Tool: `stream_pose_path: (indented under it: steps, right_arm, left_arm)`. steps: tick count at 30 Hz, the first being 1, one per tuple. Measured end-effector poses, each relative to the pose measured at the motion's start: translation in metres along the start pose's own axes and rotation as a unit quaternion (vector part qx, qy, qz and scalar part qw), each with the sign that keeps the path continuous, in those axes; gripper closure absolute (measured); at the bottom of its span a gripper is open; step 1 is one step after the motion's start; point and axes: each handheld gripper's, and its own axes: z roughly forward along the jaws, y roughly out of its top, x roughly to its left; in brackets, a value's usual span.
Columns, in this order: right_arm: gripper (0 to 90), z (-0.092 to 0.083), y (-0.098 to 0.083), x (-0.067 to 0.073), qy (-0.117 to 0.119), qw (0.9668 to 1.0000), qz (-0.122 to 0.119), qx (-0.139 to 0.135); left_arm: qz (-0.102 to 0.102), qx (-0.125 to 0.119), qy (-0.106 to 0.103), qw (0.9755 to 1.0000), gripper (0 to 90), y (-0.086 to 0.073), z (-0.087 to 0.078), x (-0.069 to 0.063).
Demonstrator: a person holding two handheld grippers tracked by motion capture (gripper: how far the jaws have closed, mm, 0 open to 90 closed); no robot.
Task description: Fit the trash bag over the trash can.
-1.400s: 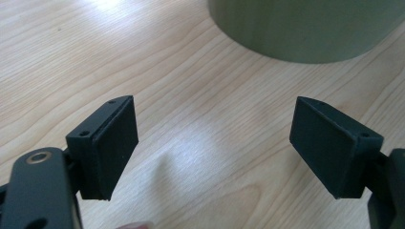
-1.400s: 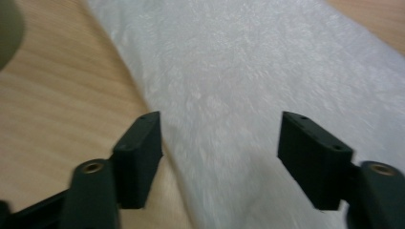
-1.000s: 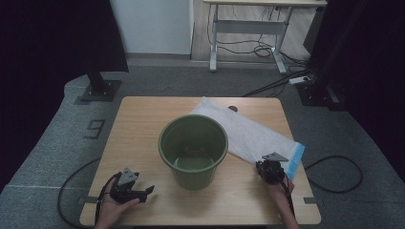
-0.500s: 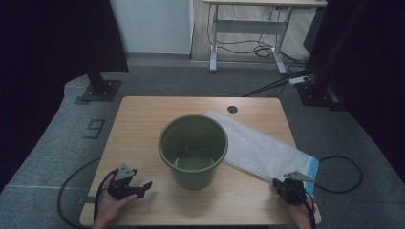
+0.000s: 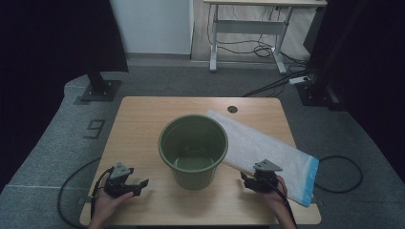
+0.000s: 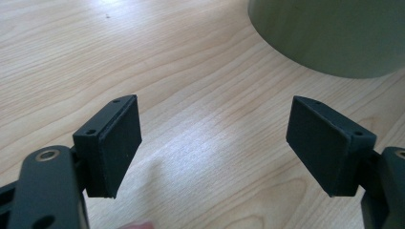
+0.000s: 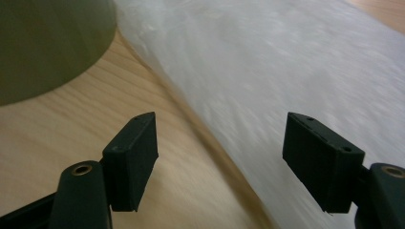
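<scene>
On a wooden table [image 5: 143, 119] in a dim room, a green bucket [image 5: 193, 148] stands centre, a white bag [image 5: 267, 152] flat beside it for lining. The right gripper [image 5: 248, 182], jaws just opened and empty, hovers at the bag's edge; the left gripper [image 5: 138, 187] waits open.

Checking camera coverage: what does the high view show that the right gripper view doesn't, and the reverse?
High view: the whole bin with its open top, the bag's blue end, the left gripper, both hands, and the floor and desk beyond the table.
Right gripper view: the right gripper close up, jaws apart with nothing between them, above the bag's edge.
Both: bin wall, white bag, wooden tabletop.
</scene>
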Motion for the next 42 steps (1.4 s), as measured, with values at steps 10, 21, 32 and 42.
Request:
stream_pose_path:
  steps: [10,21,32,42]
  right_arm:
    - [25.7,0.046,0.041,0.019,0.032,0.9994,-0.014,0.0]
    - [29.6,0.072,0.041,0.024,0.046,0.9985,-0.003,0.03]
    - [71.4,0.075,0.043,0.013,0.033,0.999,0.021,0.02]
    - [89.0,0.044,0.049,-0.012,0.022,0.993,0.106,-0.047]
  left_arm:
    - [-0.032,-0.023,0.004,0.9992,19.3,-0.011,-0.017,0.014]
    - [-0.034,-0.033,-0.013,0.9988,19.2,-0.006,-0.016,0.017]
    - [-0.046,-0.036,-0.01,0.9983,20.5,-0.006,-0.015,0.022]
    - [-0.045,-0.027,0.002,0.9986,21.4,-0.007,-0.012,0.022]
